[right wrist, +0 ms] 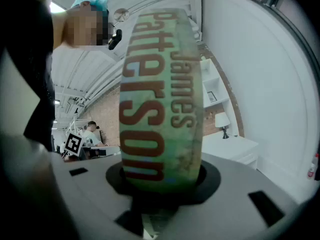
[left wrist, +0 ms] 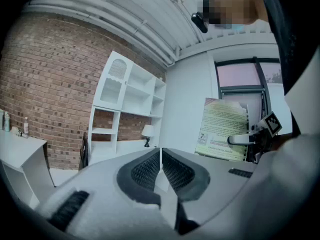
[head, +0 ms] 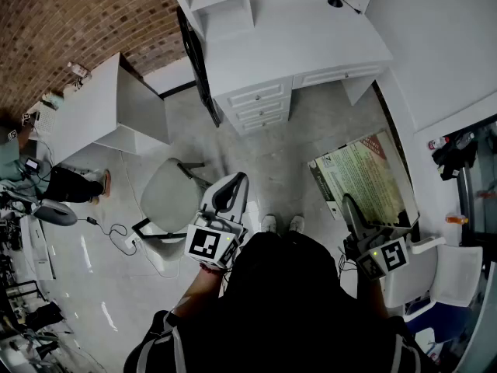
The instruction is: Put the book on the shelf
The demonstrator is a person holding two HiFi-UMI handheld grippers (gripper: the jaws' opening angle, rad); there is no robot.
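With the right gripper (head: 351, 212) clamped on the thick green, red-lettered paperback book (head: 365, 181) at 3 o'clock, hold it level and walk to the white open-fronted shelf unit (head: 221, 2) at 12 o'clock, with the left gripper (head: 231, 193) pinched together and empty.

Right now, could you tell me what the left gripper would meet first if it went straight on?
Most likely the white desk, near its lamp: nothing shows between the shut, empty left gripper and it, though depth is hard to judge.
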